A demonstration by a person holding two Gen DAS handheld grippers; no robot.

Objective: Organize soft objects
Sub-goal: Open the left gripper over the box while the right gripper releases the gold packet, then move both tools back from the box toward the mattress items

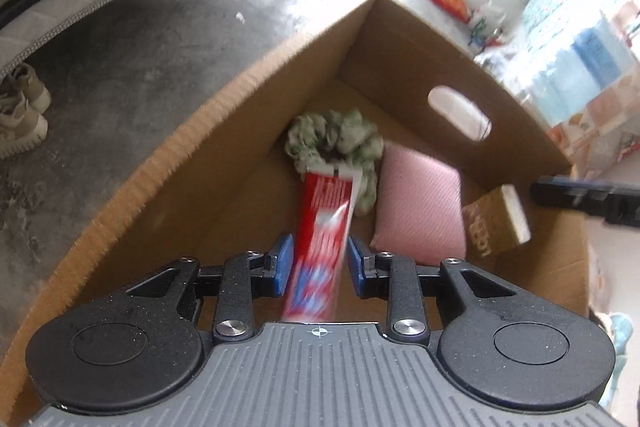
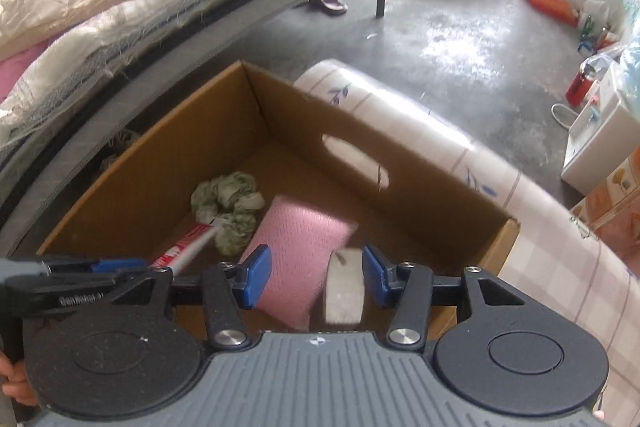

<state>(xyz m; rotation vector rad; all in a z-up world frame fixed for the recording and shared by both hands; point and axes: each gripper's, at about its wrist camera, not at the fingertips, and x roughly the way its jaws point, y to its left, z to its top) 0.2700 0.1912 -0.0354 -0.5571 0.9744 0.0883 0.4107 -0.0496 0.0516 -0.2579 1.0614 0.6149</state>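
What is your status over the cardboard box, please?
Left tongs shut on toothpaste tube, tip by scrunchie. Right tongs open, small block loose between them. Nothing blocks the cardboard box.

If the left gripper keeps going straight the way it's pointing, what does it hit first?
Probably the green-and-white fabric scrunchie on the cardboard box floor: the red toothpaste tube between the left gripper jaws already reaches its edge. Depth is uncertain.
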